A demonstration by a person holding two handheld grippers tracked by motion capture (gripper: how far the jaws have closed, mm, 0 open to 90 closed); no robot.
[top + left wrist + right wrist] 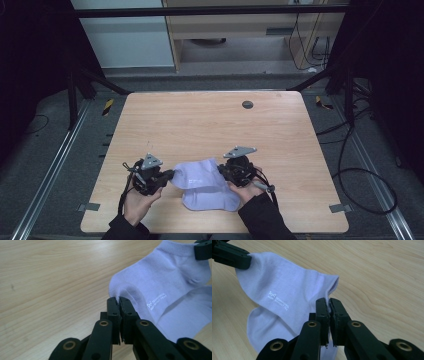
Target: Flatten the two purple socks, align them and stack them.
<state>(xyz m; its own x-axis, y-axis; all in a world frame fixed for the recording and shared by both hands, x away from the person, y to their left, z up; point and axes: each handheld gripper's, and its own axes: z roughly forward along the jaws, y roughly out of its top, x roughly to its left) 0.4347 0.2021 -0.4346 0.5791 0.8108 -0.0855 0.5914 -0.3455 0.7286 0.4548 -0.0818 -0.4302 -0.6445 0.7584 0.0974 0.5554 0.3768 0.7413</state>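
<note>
A pale lilac ankle sock [202, 175] with small white lettering is held up off the wooden table [210, 125] near its front edge, above a second lilac sock [210, 200] lying flat. My left gripper [169, 175] is shut on the sock's left end; in the left gripper view its jaws pinch the fabric [155, 282] at the gripper's tip [119, 300]. My right gripper [223, 172] is shut on the sock's right edge, seen up close in the right gripper view, where the gripper [328, 301] clamps the cloth [284, 290] by the cuff.
A small dark round disc [247, 104] sits in the table near the far edge. Black frame legs and cables stand on the floor on both sides. Bare wood stretches behind and beside the socks.
</note>
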